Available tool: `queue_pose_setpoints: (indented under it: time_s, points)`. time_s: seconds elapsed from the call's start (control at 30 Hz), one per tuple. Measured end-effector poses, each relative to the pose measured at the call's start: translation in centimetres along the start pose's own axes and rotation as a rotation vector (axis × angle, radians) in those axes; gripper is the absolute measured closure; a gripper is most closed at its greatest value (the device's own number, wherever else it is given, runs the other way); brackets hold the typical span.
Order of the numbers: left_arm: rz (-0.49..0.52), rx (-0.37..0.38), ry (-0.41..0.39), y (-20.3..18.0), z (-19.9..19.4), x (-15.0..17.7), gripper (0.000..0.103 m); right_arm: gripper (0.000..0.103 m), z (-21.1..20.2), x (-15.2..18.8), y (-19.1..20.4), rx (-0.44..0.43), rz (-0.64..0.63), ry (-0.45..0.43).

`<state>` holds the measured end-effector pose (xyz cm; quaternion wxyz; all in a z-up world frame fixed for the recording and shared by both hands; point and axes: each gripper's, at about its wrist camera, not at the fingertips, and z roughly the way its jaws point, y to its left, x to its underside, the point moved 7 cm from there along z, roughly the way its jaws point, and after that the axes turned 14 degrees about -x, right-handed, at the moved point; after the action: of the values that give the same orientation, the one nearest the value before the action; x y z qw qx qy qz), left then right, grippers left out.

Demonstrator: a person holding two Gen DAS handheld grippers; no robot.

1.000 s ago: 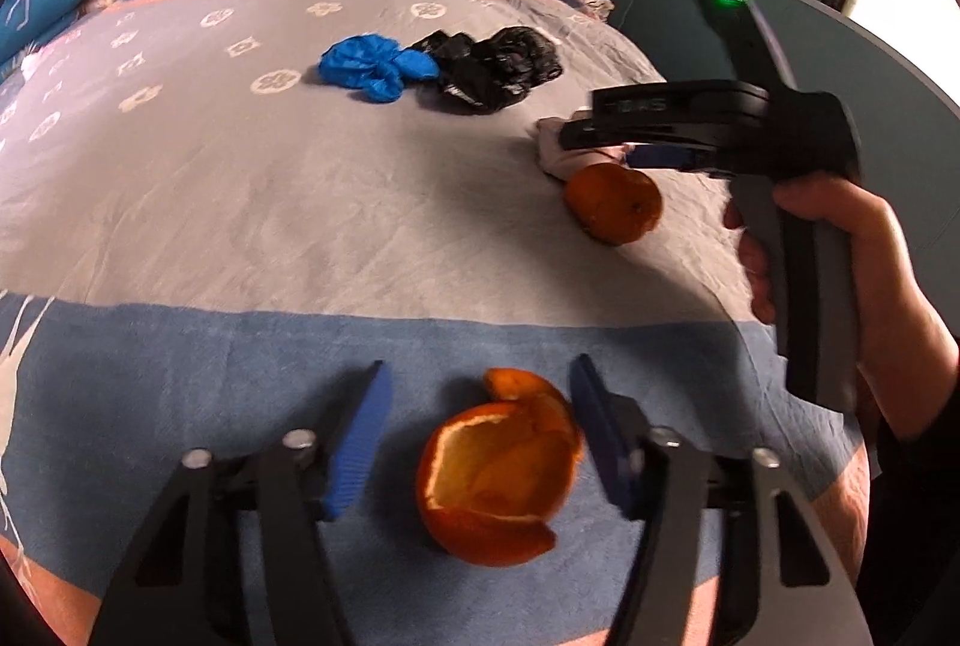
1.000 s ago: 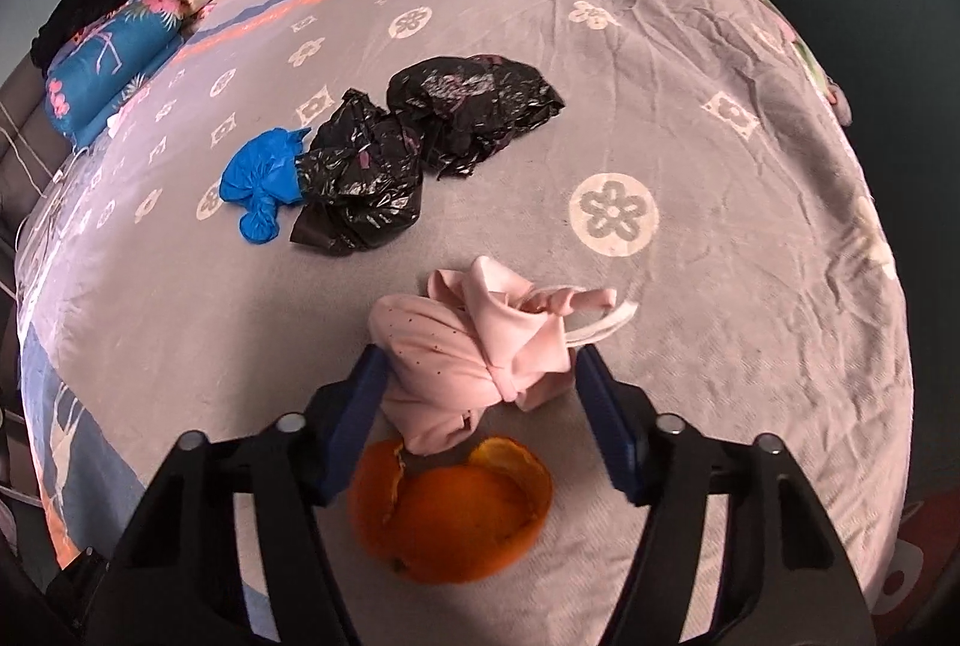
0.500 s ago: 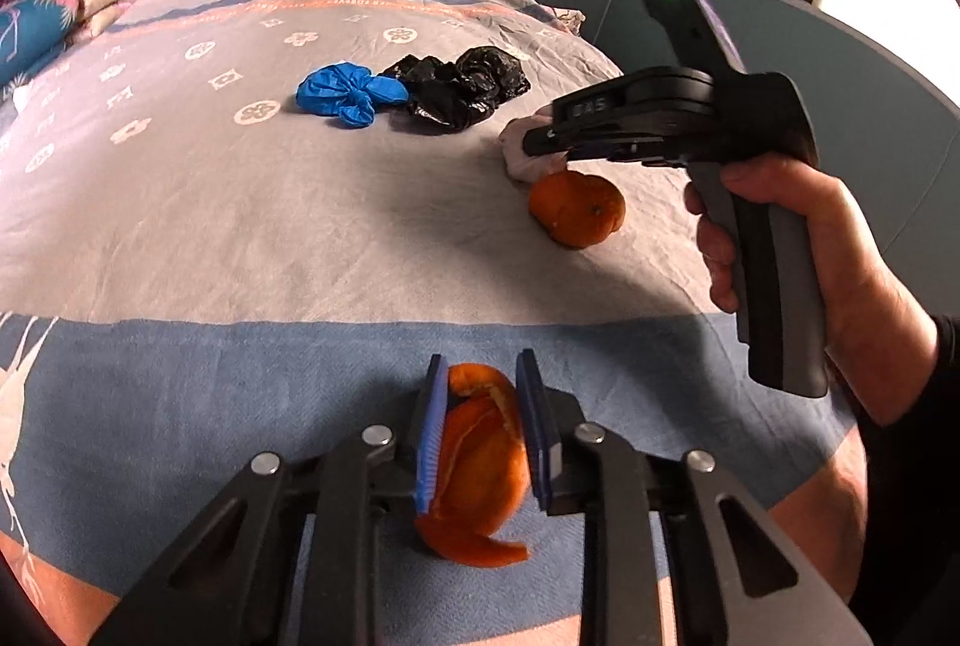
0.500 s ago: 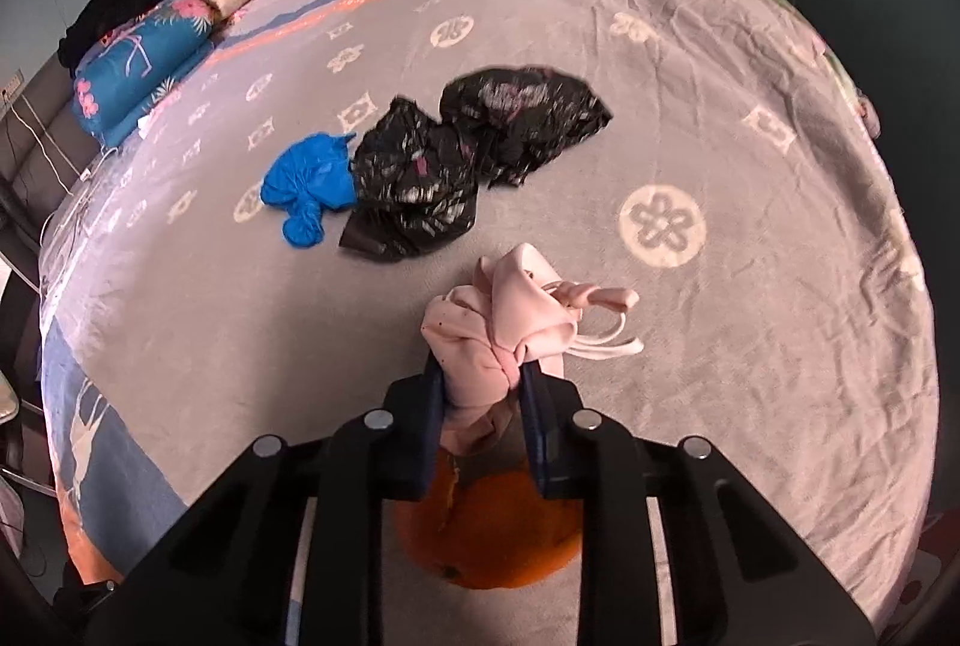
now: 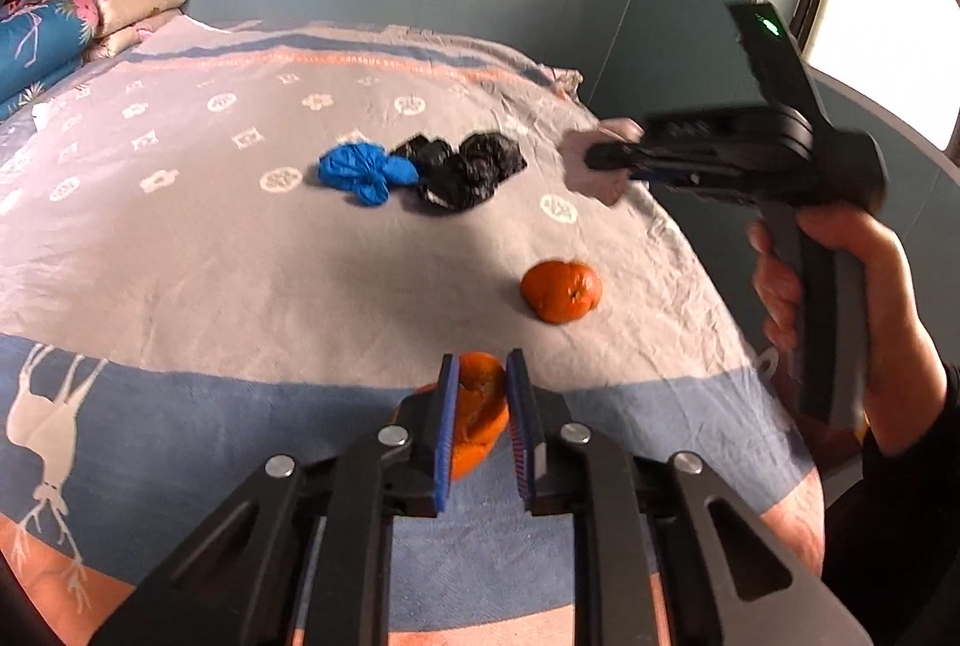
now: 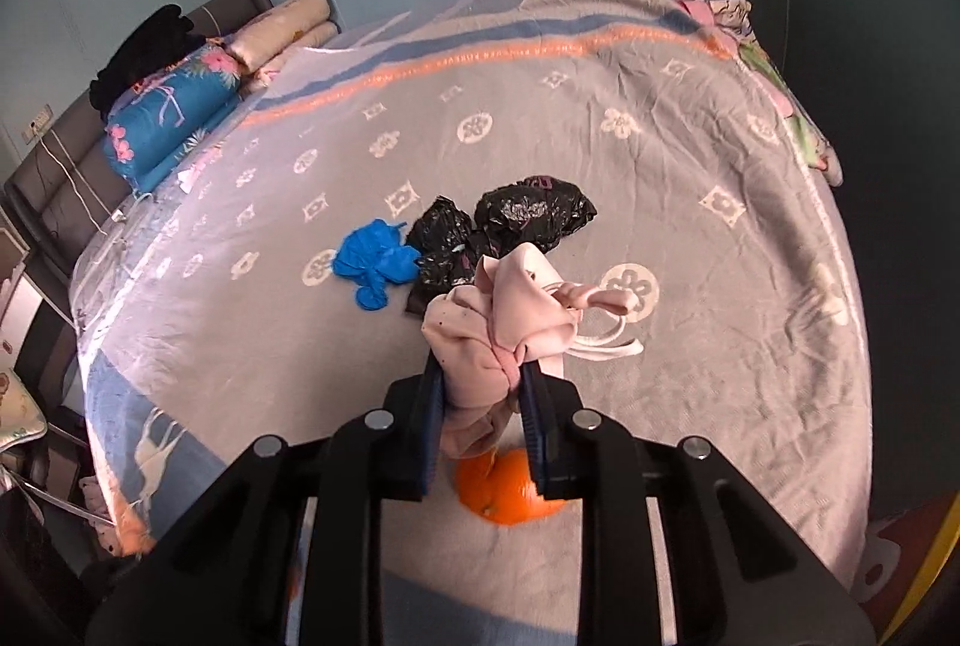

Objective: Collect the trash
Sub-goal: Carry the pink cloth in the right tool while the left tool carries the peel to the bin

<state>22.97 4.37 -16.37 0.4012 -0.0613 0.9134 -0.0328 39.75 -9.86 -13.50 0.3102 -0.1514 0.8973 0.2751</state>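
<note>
Jaws on both my hands are busy: my left gripper (image 5: pixel 483 394) is closing its blue-padded jaws on a curled piece of orange peel (image 5: pixel 477 412), which sits pinched between them, and my right gripper (image 6: pixel 483 394) has its jaws clamped on a crumpled pale pink cloth bundle (image 6: pixel 504 328) with loose straps. Both pieces appear clear of the grey patterned bedspread (image 5: pixel 180 250). I judge the step in hand to be the lift-off after a double pick, with collecting barely begun. From the left wrist view, a second orange peel dome (image 5: pixel 561 291) lies on the bed at about one o'clock from my left jaws, and further off at eleven to twelve o'clock a bunched blue rubber glove (image 5: pixel 363 172) touches a crumpled black plastic bag (image 5: pixel 468 166). No bin shows in either view, so the next move calls for carrying both loads off the bed to wherever trash goes, keeping the squeeze firm since the thin peel could slip, then returning for the rest.
</note>
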Motion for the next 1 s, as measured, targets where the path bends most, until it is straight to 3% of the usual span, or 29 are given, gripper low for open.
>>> queue_pose_setpoints:
  time_s: [0.47, 1.0]
  points:
    - [0.007, -0.009, -0.122, -1.1, -6.4, -4.1, 0.090, 0.080, -11.6, 3.1, 1.5, 0.001, -0.028, -0.059]
    - [0.050, 0.070, -0.134, -7.6, -9.3, -6.8, 0.090, 0.080, -23.7, 6.0, -1.8, 0.036, 0.021, -0.197]
